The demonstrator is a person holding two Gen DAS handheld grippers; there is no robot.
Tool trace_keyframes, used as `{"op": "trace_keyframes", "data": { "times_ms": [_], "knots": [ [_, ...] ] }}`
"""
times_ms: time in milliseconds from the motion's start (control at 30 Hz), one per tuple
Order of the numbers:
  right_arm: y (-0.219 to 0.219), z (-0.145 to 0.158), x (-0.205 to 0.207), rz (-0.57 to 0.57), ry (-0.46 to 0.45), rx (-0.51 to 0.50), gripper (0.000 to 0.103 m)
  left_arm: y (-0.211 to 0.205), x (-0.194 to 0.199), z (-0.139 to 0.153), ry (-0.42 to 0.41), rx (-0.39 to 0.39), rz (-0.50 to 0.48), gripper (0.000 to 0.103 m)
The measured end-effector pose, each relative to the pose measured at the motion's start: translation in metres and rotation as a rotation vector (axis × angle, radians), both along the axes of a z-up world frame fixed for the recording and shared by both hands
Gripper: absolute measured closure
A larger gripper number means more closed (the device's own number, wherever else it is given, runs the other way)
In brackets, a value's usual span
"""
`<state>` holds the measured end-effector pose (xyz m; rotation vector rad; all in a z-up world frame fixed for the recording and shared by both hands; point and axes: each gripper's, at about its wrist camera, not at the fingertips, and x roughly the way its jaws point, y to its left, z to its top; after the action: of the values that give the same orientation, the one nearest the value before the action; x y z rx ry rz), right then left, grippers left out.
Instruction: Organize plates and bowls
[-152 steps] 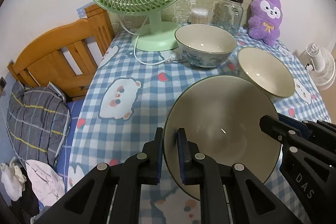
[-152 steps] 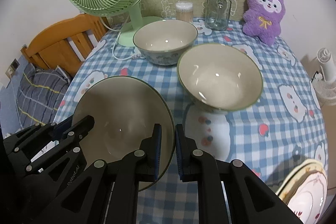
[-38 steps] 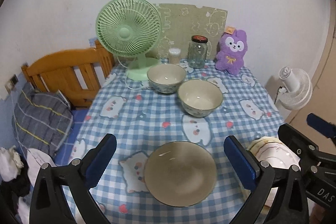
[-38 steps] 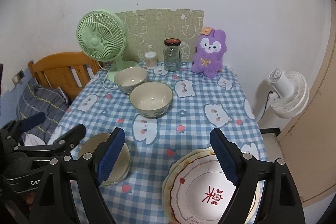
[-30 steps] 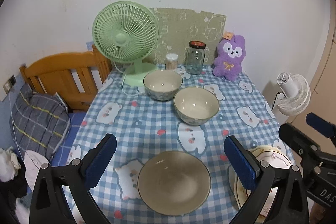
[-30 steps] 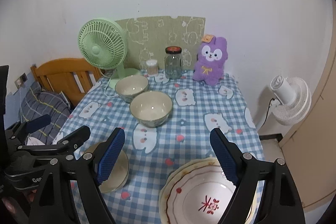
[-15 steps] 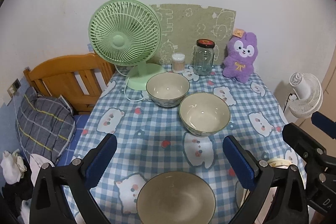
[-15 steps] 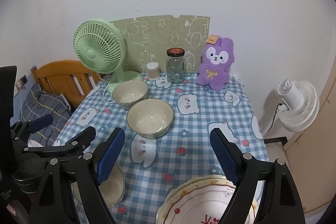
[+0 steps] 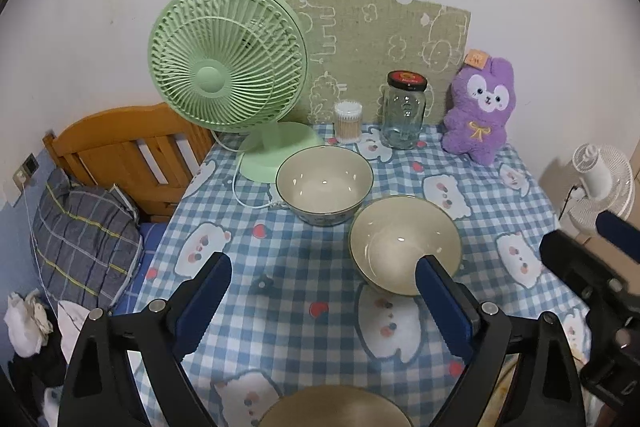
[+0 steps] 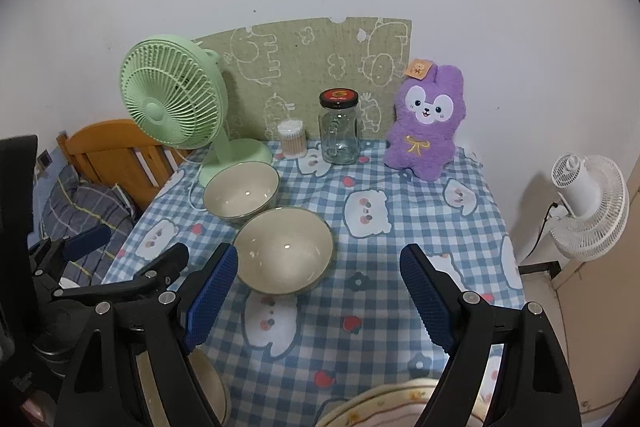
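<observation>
Covering the desk [image 9: 280, 267] is a blue-check cloth w/ bear prints; items listed large to small. Green fan [image 9: 224, 67] stands at back left, base just behind the far bowl. Plate stack [image 10: 400, 403], cream w/ floral rim, lies at the near right edge, mostly cut off. Shallow bowl [image 9: 336, 407] sits at the near edge, only its far rim in view. Near bowl [image 9: 404, 243] sits mid-desk, upright, nothing inside; far bowl [image 9: 324, 183] is just behind-left of it, rims close, contact unclear, also w/ nothing inside. Purple plush [image 9: 480, 111] sits at back right. Glass jar [image 9: 404, 115], black-red lid on, looks clear throughout. Cotton-swab tub [image 9: 348, 121], full of swabs, stands just left of the jar. Left claw [image 9: 320, 291]: wide but closing, nothing between its pads, above bare cloth. Right claw [image 10: 316, 299]: wide, holding nothing.
</observation>
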<state>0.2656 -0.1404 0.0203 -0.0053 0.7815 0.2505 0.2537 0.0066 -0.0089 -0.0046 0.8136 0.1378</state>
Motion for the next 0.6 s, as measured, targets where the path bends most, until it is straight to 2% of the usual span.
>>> {"op": "trace_keyframes", "data": {
  "times_ms": [200, 467, 600],
  "knots": [
    [0.009, -0.010, 0.027, 0.016, 0.023, 0.007, 0.018, -0.010, 0.025, -0.017, 0.049, -0.002, -0.042, 0.009],
    [0.016, -0.030, 0.061, 0.018, 0.056, -0.001, 0.018, -0.008, 0.058, -0.035, 0.084, -0.034, 0.002, 0.009],
    [0.014, -0.044, 0.081, 0.012, 0.085, 0.011, 0.018, -0.009, 0.074, -0.048, 0.109, -0.026, -0.002, 0.009]
  ]
}}
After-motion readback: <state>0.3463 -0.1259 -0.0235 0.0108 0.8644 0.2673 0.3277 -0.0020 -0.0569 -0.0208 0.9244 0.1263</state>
